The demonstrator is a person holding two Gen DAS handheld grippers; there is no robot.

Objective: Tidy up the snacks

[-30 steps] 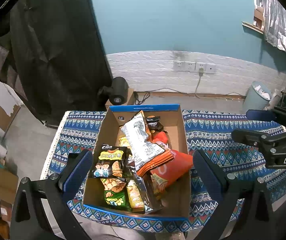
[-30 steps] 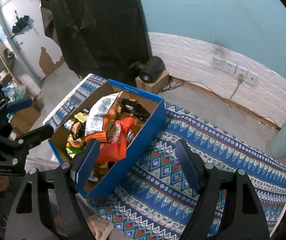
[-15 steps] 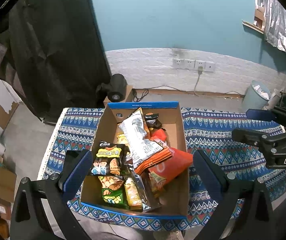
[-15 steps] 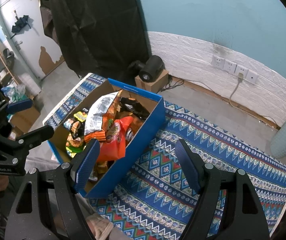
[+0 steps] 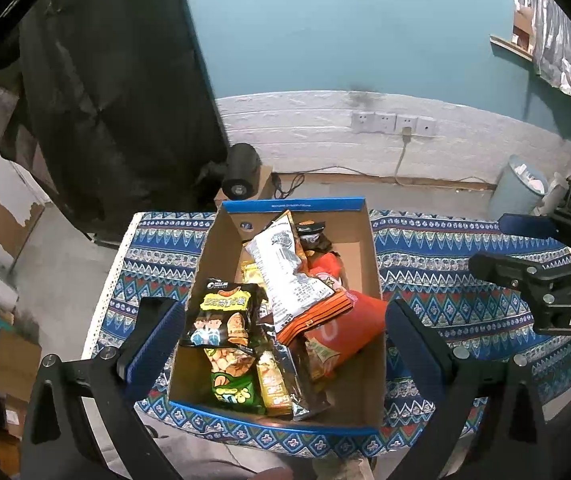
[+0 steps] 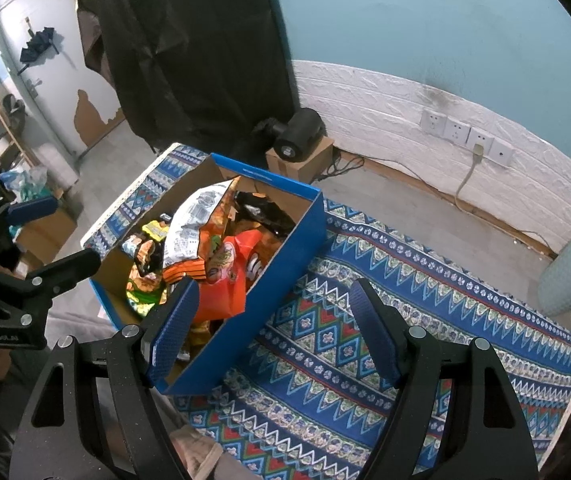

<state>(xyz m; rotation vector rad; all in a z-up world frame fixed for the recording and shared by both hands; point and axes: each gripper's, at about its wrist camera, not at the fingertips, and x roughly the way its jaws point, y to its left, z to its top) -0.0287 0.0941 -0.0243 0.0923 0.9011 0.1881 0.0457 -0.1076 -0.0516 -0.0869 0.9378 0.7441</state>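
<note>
Box (image 5: pixel 359 240) shrunk slightly in left view; both jaws wide, empty; lower snacks (image 5: pixel 285 280) buried.

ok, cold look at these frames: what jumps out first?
The open blue-edged cardboard box, piled with bright snack bags, sits at the left end of a patterned blue tablecloth. A white printed bag lies on top, an orange bag against the right wall. Both the left gripper and right gripper hover open, empty.

Teal wall (image 5: pixel 325 28) (white brick (image 5: pixel 305 128) below), black curtain (image 6: pixel 189 40).
</note>
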